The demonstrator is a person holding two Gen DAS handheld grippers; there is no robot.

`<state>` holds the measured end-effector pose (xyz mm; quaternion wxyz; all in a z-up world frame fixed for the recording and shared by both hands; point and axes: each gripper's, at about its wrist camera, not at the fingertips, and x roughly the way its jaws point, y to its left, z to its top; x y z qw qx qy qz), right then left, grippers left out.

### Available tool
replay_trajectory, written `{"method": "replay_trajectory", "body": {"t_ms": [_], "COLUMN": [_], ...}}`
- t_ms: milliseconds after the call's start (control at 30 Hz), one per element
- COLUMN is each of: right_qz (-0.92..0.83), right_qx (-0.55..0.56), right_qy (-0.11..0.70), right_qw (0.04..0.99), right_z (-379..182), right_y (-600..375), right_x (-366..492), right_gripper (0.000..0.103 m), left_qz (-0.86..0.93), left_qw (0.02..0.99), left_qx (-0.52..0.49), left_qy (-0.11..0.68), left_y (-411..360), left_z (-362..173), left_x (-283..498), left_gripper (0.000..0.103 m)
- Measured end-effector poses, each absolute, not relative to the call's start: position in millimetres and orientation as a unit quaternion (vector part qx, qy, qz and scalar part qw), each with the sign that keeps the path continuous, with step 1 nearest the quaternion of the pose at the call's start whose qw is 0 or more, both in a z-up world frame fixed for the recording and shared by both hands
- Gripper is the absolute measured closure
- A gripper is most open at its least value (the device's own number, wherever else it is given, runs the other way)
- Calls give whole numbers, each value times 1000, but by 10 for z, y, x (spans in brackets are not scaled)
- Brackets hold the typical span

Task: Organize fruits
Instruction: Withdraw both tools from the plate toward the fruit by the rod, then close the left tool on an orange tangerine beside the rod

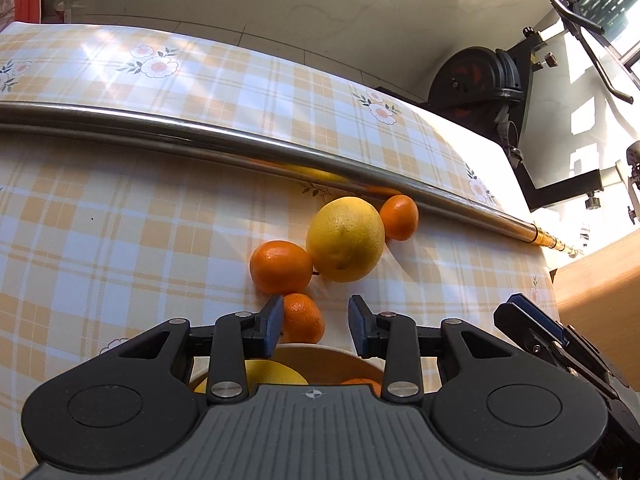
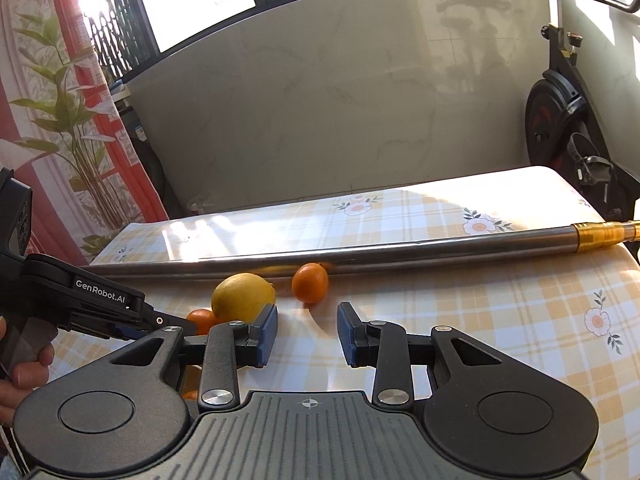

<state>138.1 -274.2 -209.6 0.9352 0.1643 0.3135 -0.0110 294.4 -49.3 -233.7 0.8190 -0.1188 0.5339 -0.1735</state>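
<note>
Jaws of the left gripper (image 1: 313,326) and right gripper (image 2: 307,335) are held apart and empty near the lemon (image 1: 345,239), apparently for picking loose fruit.

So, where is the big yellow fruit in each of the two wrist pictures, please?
Left wrist: the big yellow fruit lies just right of centre, between two oranges.
Right wrist: it lies left of centre, above the left blue fingertip.
Shared landmark: the steel pole lying across the tablecloth behind it.
</note>
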Motion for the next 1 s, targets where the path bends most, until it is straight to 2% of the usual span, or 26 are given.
{"method": "replay_trajectory", "body": {"t_ms": [600,633,1000], "right_qz": [-16,-16,-16], "right_qx": [169,168,155], "right_qy": [325,325,333], "right_qw": [930,930,930], "right_z": [-2220,-2219,-2212], "right_y": [-2800,-2796,-2768], "right_x": [1414,1420,1479], "right_gripper": [72,72,72], "left_qz": [-160,-162,-182], "left_qw": [818,821,831], "left_qx": [-72,-72,-110], "left_qy": [548,543,515], "left_y": [-630,-623,-431], "left_z": [-2549,-2544,-2293], "left_x": [3019,3012,2880], "left_gripper": [66,69,70]}}
